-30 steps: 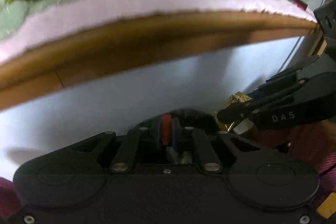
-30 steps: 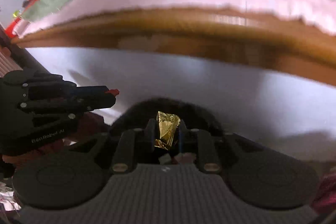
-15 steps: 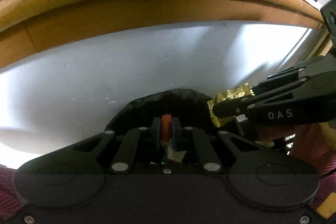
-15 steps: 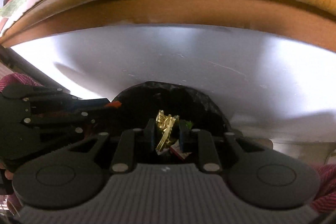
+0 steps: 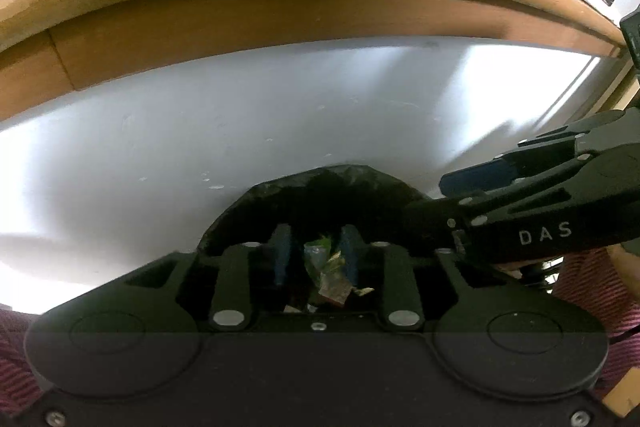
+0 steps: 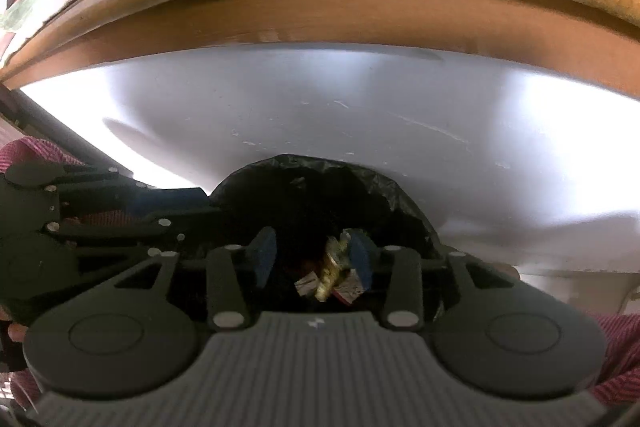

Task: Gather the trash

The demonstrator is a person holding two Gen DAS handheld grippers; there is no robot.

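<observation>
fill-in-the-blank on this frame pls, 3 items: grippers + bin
1. Both grippers, left and right, hover over a bin lined with a ____ bag.
2. The left gripper's jaws are ____.
3. The wrappers lie ____ the bag.

Missing words: black; open; inside

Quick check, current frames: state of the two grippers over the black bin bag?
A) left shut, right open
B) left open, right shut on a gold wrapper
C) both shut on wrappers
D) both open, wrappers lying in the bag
D: the left gripper and right gripper both show a wide gap between their blue fingers, with crumpled wrappers lying below in the black bin bag.
</observation>
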